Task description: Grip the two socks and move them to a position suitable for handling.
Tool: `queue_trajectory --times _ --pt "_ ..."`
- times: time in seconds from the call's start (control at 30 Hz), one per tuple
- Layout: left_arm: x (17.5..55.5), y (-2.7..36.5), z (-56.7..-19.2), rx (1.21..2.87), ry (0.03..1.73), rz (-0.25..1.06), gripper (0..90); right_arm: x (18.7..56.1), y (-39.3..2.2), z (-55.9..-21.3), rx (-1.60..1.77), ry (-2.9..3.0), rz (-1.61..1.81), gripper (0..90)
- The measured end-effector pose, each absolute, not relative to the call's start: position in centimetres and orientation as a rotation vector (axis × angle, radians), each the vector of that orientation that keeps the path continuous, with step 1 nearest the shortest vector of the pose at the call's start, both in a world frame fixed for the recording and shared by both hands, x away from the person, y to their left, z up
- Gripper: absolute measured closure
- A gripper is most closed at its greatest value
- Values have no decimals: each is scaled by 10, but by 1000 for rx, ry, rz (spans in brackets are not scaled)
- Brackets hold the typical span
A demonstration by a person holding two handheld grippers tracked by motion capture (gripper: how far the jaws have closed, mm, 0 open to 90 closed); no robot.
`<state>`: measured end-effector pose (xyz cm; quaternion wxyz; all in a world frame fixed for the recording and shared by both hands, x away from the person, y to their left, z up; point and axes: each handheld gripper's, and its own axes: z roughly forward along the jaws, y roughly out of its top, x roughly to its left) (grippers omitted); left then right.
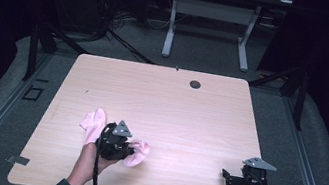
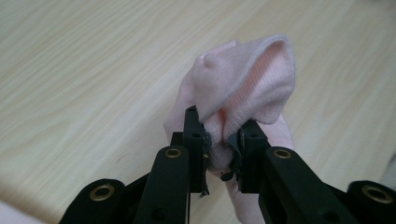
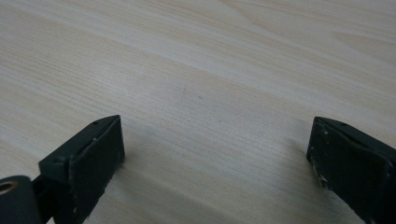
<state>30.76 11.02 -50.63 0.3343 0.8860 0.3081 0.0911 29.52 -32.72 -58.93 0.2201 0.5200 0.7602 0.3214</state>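
Observation:
A pale pink sock is bunched up between the black jaws of my left gripper, which is shut on it just above the wooden table. In the high view this sock hangs at the tip of the left gripper, near the table's front left. A second pink piece of cloth lies on the table just left of that hand. My right gripper rests low at the front right, pointing left. Its jaws stand wide open over bare wood with nothing between them.
The light wooden table has a round cable hole near its far edge. Beyond it stand the legs of another table on a grey floor. Dark frame posts flank the table on both sides.

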Motion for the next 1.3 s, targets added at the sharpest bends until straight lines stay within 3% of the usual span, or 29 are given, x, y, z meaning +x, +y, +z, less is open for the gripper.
queue_trajectory --times 0.33,0.73,0.77,0.83,0.87,0.9,0.93,1.0,1.07,1.2,1.27,1.3 --pt "298 64 -531 2431 682 107 772 295 -327 -589 1436 2106 890 33" --pt "298 38 -552 2566 611 33 723 295 -327 -589 1437 2104 891 33" --pt "298 38 -552 2570 601 30 703 295 -327 -589 1438 2104 890 33" --pt "298 37 -551 2570 602 29 521 295 -327 -589 1438 2104 890 33" --pt "298 38 -550 2574 595 31 521 295 -327 -589 1437 2106 889 33" --pt "298 39 -548 2567 596 35 463 295 -327 -589 1437 2105 887 34" --pt "297 44 -544 2552 603 45 313 295 -327 -589 1435 2107 889 35" --pt "296 47 -541 2550 611 52 224 295 -327 -589 1436 2105 889 35" --pt "297 58 -532 2542 643 81 159 295 -327 -589 1434 2106 891 35" --pt "299 75 -523 2520 688 109 116 295 -327 -589 1435 2104 887 36" --pt "306 96 -515 2506 749 136 5 295 -327 -590 1436 2100 899 38" --pt "306 96 -515 2506 749 136 0 295 -327 -590 1436 2100 899 38"
